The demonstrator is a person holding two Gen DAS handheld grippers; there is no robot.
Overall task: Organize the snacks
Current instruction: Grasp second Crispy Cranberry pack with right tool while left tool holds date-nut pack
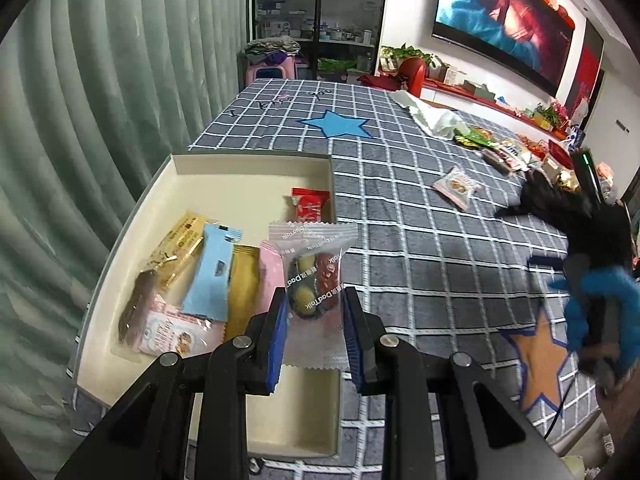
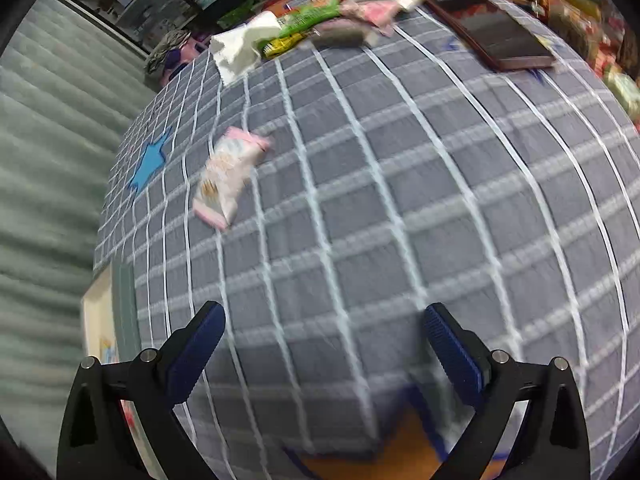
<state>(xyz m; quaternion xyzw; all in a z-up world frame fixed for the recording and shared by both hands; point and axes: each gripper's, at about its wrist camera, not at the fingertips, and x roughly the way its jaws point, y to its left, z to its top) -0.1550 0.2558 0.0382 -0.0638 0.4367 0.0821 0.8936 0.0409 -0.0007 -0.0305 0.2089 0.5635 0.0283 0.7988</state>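
Above the near right part of the cream box (image 1: 120, 248), a clear snack packet (image 1: 314, 280) is being held clamped between the left gripper (image 1: 316, 312) jaws. Over the checked cloth (image 2: 400, 220), the right gripper (image 2: 324, 344) is being held with jaws wide apart, a pink packet (image 2: 230, 176) lying far left of it.

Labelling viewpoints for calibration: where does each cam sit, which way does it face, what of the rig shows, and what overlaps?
Left wrist: on the left gripper, facing along its fingers over the cream tray; jaws shut on a clear DadTalk packet; a blue-gloved hand shows at right.
Right wrist: on the right gripper, facing down across the checked cloth; jaws wide open, empty.
Shared: the pink-and-white packet lying loose on the cloth, the blue star, the tray's edge.
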